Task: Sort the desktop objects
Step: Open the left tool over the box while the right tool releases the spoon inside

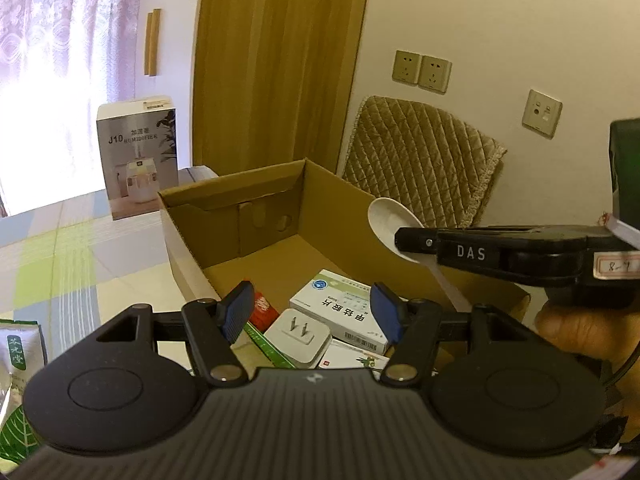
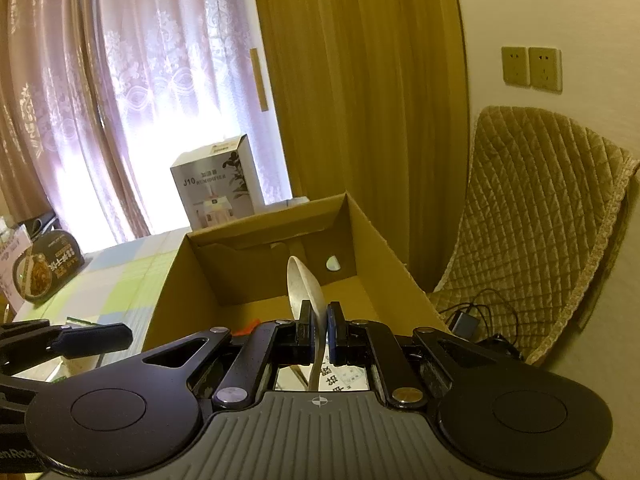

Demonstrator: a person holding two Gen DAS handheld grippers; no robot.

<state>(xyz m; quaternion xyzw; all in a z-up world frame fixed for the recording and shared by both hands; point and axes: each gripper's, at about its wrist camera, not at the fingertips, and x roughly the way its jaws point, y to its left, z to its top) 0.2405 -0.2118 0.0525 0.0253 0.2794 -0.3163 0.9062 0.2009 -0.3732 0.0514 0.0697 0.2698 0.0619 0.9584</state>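
Observation:
An open cardboard box [image 1: 224,216] [image 2: 368,236] stands on the table. Inside it lie a white medicine box [image 1: 340,308], a white plug adapter [image 1: 296,340], a red packet [image 1: 264,312] and a green-edged box [image 1: 356,360]. My left gripper [image 1: 314,312] hangs open above these items with nothing between its blue pads. My right gripper [image 2: 319,330] is shut on the handle of a white spoon [image 2: 304,284] [image 1: 390,220], held over the box's right side, bowl pointing away. In the left wrist view the right gripper [image 1: 416,240] reaches in from the right.
A humidifier box [image 1: 138,156] [image 2: 214,184] stands behind the carton on the checked tablecloth [image 1: 52,248]. A green tea pouch [image 1: 18,360] lies at the left edge. A food bowl pack [image 2: 44,268] sits far left. A quilted chair [image 1: 424,164] and cables [image 2: 476,320] are to the right.

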